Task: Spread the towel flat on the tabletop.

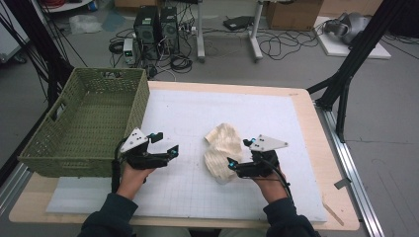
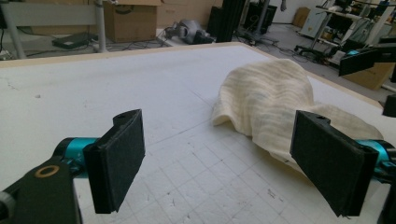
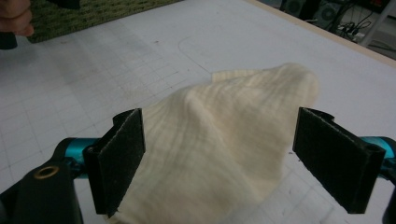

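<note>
Grey room floor (image 1: 390,123) behind, strewn with black cables; two computer towers (image 1: 157,27) standing by white table legs, cardboard boxes along the far edge, black stand legs (image 1: 346,79) at the right. Wooden desk (image 1: 323,148) in front, covered nearly edge to edge by a white gridded mat (image 1: 197,118), faintly scuffed, with a curved pencil-like line seen in the right gripper view. Green woven basket (image 1: 86,126) at the desk's left end, overhanging the mat's left edge. Cream ribbed cloth (image 1: 223,150) bunched in a hump right of the mat's centre, well apart from the basket. Left gripper (image 1: 165,144) held low over the mat just beside the basket's near right corner, fingers (image 2: 119,163) wide with bare mat between them. Right gripper (image 1: 239,154) at the cloth's near right edge, fingers (image 3: 122,156) wide, standing either side of the hump without pressing it.
</note>
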Demonstrator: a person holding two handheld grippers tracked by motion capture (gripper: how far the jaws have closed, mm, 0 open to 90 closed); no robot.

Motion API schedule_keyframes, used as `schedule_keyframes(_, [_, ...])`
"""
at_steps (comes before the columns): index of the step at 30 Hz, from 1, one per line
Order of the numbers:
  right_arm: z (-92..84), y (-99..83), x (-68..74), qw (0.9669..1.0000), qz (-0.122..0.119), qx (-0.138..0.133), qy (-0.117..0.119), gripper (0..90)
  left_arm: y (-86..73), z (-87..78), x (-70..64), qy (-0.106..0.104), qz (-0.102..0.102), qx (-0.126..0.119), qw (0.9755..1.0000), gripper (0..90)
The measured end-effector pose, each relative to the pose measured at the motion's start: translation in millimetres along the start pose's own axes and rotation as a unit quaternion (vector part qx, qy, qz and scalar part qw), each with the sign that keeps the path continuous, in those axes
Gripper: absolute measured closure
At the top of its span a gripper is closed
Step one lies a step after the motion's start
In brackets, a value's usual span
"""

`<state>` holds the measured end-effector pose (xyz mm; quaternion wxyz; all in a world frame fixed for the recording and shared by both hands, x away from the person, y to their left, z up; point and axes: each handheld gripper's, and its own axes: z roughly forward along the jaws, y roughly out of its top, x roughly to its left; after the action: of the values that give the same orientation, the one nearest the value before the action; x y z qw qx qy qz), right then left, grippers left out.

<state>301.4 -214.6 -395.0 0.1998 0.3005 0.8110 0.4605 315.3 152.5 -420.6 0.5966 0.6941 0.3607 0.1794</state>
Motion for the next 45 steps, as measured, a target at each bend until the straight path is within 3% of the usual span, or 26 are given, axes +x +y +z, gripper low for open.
schedule_keyframes(7, [34.6, 12.4, 12.3, 0.9969, -0.049, 0.055, 0.028, 33.3, -2.6, 2.6, -1.4, -0.003, -0.001, 0.009, 1.0000, 18.4])
schedule_keyframes(10, [46.1, 14.4, 18.3, 0.9933, -0.071, 0.089, 0.014, 46.1, -3.9, 4.2, -2.8, -0.004, 0.002, 0.014, 0.9999, 18.8])
schedule_keyframes(12, [50.7, 14.2, 19.1, 0.9918, -0.078, 0.101, 0.003, 59.3, -4.3, 4.5, -3.0, -0.004, 0.001, 0.015, 0.9999, 18.8])
schedule_keyframes(15, [48.4, 15.5, 19.7, 0.9924, -0.079, 0.093, 0.008, 79.7, -4.4, 4.4, -2.2, -0.002, 0.001, 0.014, 0.9999, 19.0])
schedule_keyframes(17, [43.3, 16.8, 19.8, 0.9940, -0.072, 0.081, 0.014, 86.2, -4.5, 4.3, -1.2, -0.001, 0.000, 0.016, 0.9999, 19.0])
schedule_keyframes(21, [26.1, 18.7, 13.8, 0.9975, -0.049, 0.049, 0.008, 87.2, -4.9, 4.6, -0.8, -0.001, -0.002, 0.017, 0.9999, 19.0])
schedule_keyframes(24, [10.8, 17.3, 4.2, 0.9989, -0.031, 0.032, -0.016, 87.1, -4.9, 4.6, -0.8, 0.000, -0.002, 0.017, 0.9999, 19.0])
schedule_keyframes(27, [-1.7, 12.6, -8.0, 0.9980, -0.015, 0.031, -0.053, 87.1, -5.4, 4.7, -0.5, 0.002, -0.005, 0.016, 0.9999, 19.1])
schedule_keyframes(29, [-8.9, 6.6, -17.7, 0.9958, -0.002, 0.044, -0.080, 87.0, -5.5, 4.7, 0.3, 0.003, -0.005, 0.016, 0.9999, 19.2])
schedule_keyframes(33, [-18.1, -9.5, -39.5, 0.9872, 0.019, 0.085, -0.134, 86.8, -5.6, 4.8, 0.3, 0.003, -0.005, 0.018, 0.9998, 19.3])
schedule_keyframes(36, [-19.9, -20.3, -52.8, 0.9819, 0.040, 0.111, -0.148, 83.5, -6.0, 5.3, 0.2, 0.004, -0.005, 0.019, 0.9998, 19.4])
schedule_keyframes(39, [-20.4, -25.0, -55.9, 0.9800, 0.046, 0.119, -0.153, 74.0, -6.3, 5.6, 0.6, 0.004, -0.006, 0.020, 0.9998, 19.4])
schedule_keyframes(43, [-24.3, -18.6, -50.0, 0.9856, 0.046, 0.075, -0.144, 59.5, -6.7, 6.2, 0.8, 0.004, -0.008, 0.021, 0.9997, 19.4])
schedule_keyframes(45, [-23.8, -12.8, -45.5, 0.9913, 0.047, 0.047, -0.114, 52.2, -6.8, 6.5, 0.6, 0.004, -0.007, 0.022, 0.9997, 19.5])
